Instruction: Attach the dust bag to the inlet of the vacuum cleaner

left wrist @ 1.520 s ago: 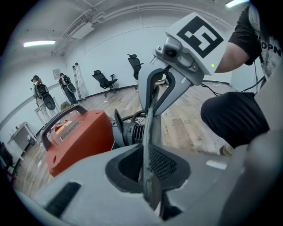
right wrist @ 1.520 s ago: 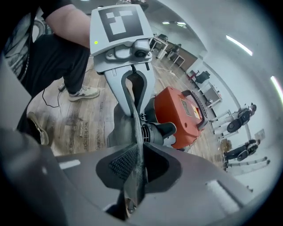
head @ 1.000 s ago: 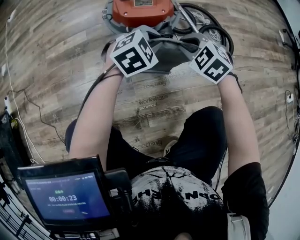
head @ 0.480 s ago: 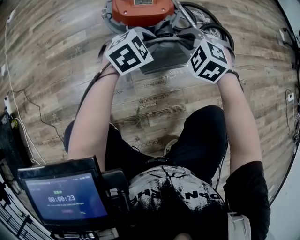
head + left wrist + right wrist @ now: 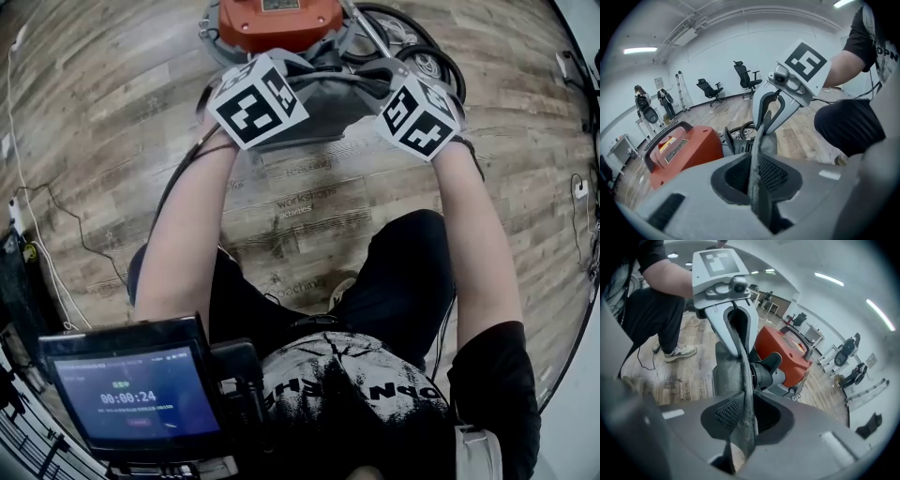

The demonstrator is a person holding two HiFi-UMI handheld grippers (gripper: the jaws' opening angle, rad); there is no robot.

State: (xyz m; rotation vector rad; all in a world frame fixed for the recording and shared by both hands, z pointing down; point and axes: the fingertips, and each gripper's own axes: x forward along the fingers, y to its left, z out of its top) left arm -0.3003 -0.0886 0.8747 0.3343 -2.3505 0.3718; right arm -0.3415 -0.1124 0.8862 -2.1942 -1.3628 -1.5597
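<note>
Orange-red vacuum cleaner (image 5: 279, 21) up top, grey dust bag (image 5: 328, 103) in front, black inlet (image 5: 761, 373). Bold black-and-white squares on the marker cubes (image 5: 258, 101). Floor (image 5: 112, 112): grey-brown wood grain. Black trousers (image 5: 403, 281), black-and-white print shirt (image 5: 347, 384).

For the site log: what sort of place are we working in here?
Most likely a large, open office or lab-style workroom. Wheeled office chairs stand loose by the far wall, the floor is wood-look planking, and strip lights hang from a plain white ceiling.
</note>
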